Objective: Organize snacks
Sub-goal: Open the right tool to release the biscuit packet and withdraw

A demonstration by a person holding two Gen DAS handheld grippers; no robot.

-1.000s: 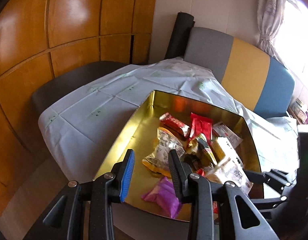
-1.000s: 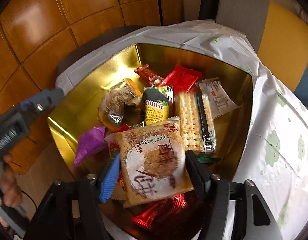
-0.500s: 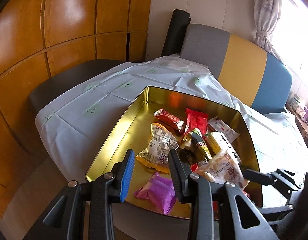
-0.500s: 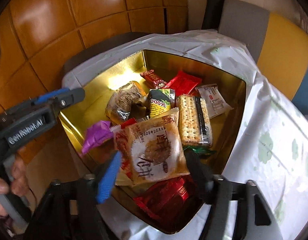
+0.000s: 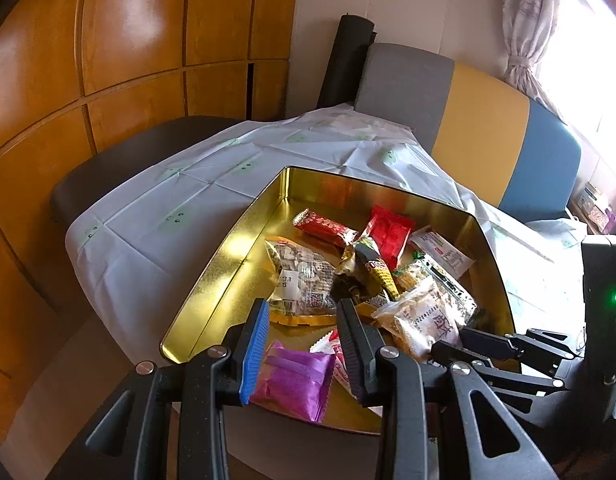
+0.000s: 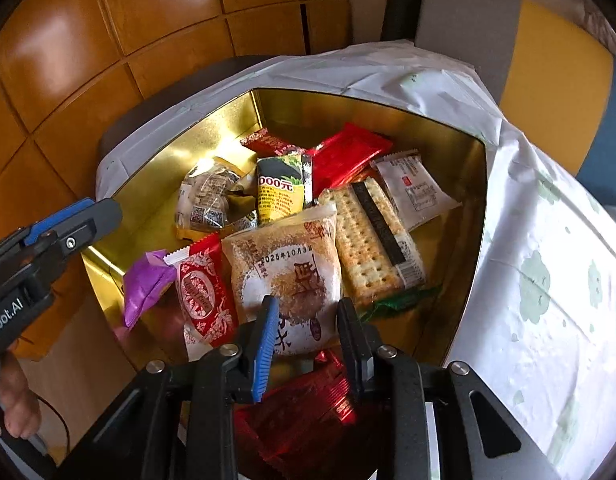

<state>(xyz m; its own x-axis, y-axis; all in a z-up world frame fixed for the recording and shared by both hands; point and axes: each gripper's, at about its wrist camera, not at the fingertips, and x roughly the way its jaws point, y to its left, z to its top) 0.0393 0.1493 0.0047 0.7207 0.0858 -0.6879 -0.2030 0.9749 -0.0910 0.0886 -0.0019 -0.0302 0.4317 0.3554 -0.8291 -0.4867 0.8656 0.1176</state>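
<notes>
The round brown pastry in its clear wrapper [image 6: 286,276] is clamped by the down-tilted right gripper [image 6: 308,320] over one gold tin [image 6: 474,216] of ten-odd snacks, while the left gripper [image 5: 300,320] hovers narrowly parted, holding nothing.

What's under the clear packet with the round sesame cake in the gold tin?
The round sesame cake packet overlaps a red-and-white patterned wrapper and a shiny red foil pack. Whatever lies beneath its middle is covered.
</notes>
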